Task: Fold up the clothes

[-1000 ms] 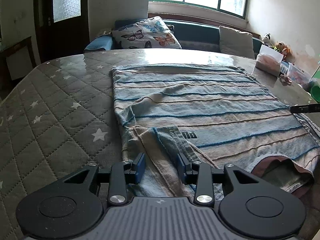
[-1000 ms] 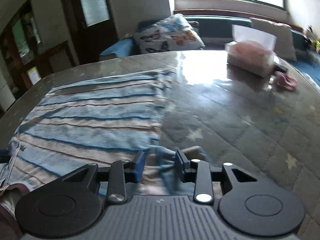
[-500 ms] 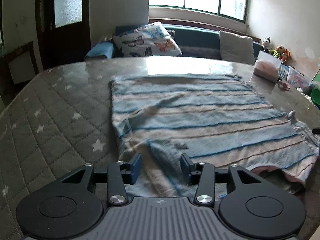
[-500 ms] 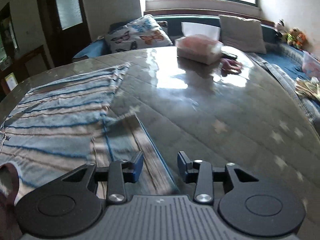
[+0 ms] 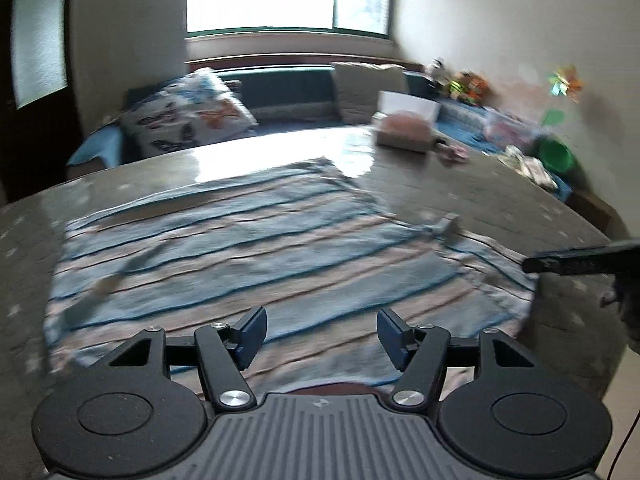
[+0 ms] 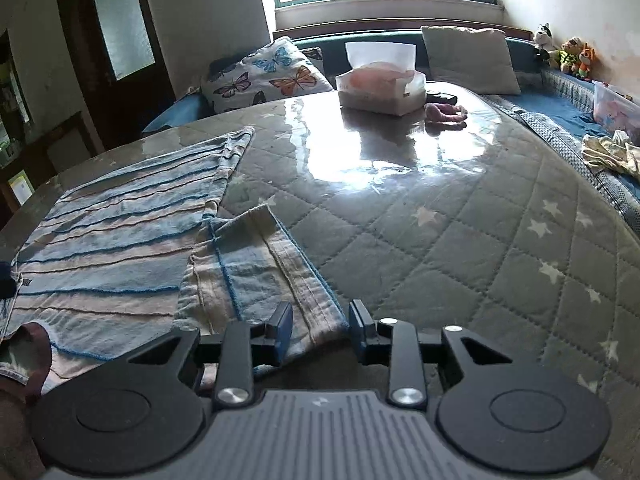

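Striped garment [image 5: 248,248] is lying flat on the quilted desk [image 6: 460,240] (sleeve folded in), left claw [image 5: 320,334] opening above it, right claw [image 6: 318,330] closing, pinching nothing.

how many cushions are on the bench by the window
2: a butterfly-print cushion at the bench's left end, and a plain beige cushion further right, behind the tissue box. Others may be hidden outside the view.

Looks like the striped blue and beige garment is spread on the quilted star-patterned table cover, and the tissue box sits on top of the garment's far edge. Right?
Not quite. The striped blue and beige garment does lie on the quilted star-patterned table cover, but the tissue box stands on the bare cover beyond it, well apart from the garment. The right wrist view shows the gap.
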Available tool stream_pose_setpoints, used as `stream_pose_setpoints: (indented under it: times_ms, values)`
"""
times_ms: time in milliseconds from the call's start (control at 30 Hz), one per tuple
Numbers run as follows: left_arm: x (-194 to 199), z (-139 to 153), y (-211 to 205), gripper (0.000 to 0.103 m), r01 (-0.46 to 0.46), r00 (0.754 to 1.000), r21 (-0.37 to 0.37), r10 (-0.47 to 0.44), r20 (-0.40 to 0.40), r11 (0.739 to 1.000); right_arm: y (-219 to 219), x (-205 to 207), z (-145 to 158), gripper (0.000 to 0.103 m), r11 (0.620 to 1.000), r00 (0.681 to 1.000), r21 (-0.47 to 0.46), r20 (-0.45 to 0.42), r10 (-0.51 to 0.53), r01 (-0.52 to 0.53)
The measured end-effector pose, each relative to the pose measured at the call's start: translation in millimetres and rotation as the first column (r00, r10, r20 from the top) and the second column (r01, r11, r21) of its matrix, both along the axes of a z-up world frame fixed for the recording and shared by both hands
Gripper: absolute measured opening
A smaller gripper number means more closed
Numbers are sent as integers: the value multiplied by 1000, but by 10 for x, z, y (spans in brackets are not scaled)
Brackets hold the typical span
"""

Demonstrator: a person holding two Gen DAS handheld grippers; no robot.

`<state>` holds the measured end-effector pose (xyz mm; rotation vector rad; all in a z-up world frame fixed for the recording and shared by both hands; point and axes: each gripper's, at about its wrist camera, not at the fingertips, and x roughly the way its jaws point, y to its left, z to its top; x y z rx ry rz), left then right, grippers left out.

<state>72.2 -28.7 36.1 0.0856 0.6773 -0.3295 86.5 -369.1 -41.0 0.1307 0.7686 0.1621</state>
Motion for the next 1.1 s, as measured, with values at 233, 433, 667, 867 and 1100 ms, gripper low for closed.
stream_pose_setpoints:
  times_ms: [233, 433, 667, 867, 1100]
  values:
    - [66, -228, -610, 66, 118, 993, 55, -116, -38, 991, -87, -40, -4, 10, 997, 1000, 73, -2, -15, 15]
    - [101, -336, -902, 66, 169, 985, 77, -166, -45, 983, -45, -53, 246, 9, 995, 998, 91, 59, 31, -36]
    - [77, -437, -1094, 66, 213, 977, 121, -211, -32, 970, 258, -91, 632, 9, 979, 977, 91, 131, 170, -182]
    - [-53, -329, -851, 66, 194, 981, 121, -195, -1, 974, 706, -126, 745, 9, 945, 941, 83, 155, 302, -317]
    - [-220, -180, -223, 69, 72, 996, 145, -79, 45, 987, 1172, -121, 513, 9, 909, 913, 104, 115, 392, -403]
